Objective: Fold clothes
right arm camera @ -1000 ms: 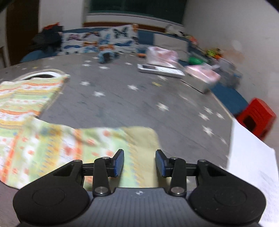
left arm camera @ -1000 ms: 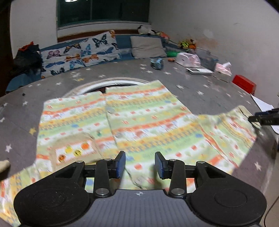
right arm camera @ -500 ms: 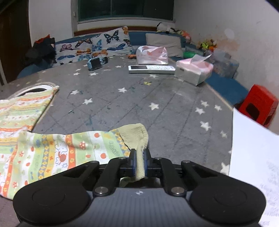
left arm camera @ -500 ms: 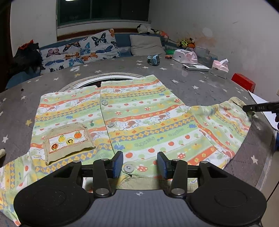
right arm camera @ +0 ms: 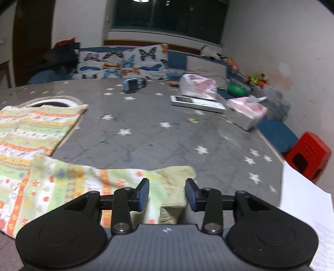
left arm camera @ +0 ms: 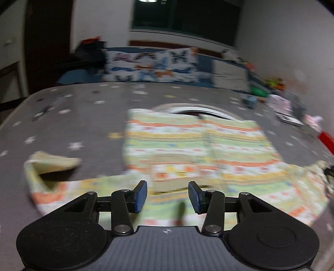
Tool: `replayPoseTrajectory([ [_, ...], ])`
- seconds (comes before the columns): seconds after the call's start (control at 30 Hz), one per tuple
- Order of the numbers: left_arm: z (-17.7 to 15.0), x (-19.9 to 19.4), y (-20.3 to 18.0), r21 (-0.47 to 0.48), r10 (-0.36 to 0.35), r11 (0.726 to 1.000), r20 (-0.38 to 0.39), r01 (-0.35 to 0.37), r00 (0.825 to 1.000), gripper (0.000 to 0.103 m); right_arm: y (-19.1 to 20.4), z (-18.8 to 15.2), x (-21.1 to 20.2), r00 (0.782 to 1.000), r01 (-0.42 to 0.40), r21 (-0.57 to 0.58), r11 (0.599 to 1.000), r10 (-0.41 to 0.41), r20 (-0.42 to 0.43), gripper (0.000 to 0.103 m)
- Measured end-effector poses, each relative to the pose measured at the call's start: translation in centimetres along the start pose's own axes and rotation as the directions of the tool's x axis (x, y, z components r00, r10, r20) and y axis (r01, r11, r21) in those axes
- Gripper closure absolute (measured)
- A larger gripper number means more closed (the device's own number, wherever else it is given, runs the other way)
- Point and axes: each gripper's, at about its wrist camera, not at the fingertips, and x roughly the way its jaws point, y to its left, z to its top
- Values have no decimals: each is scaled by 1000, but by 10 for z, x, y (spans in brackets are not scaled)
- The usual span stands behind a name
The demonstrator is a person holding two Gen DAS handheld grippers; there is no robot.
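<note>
A: Left wrist view sits low behind its own fingers, facing down and forward across the grey starred table, close over the striped garment. Heavy blur.

B: Right wrist view, same low seat and tilt, but further right: the garment's sleeve cuff lies close below, the red stool at the edge.

A: Shared ground?

B: Both face the butterfly cushion and dark window, and both catch the garment.
</note>
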Motion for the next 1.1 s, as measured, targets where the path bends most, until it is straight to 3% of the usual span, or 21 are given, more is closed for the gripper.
replayPoseTrajectory([
  [0.13,3,1,32,-51,100,994,-8,-101,995,56,12,-1,8,1000,-25,-14,1000,25,-16,61],
  [0.37,5,6,71,-77,272,959,-33,-274,962,56,17,-1,13,999,-31,-7,999,31,-25,53],
  [0.47,2,1,82,-110,328,938,-25,-328,944,56,14,-1,14,999,-39,12,999,39,-29,52],
  [0.63,-7,-14,99,-174,441,884,10,-433,897,56,12,-1,16,998,-44,26,999,44,-35,50],
  [0.77,-11,-28,119,-252,503,839,19,-482,864,51,12,-1,16,998,-43,32,999,45,-36,49],
  [0.97,-18,-36,149,-296,556,790,-20,-537,831,51,14,0,17,999,-34,26,999,35,-38,48],
  [1.07,-21,-40,154,-291,564,782,-47,-551,825,51,15,1,16,999,-31,26,999,32,-37,48],
  [1.1,-21,-43,151,-288,542,799,-32,-527,840,51,16,2,15,999,-31,24,999,32,-34,48],
])
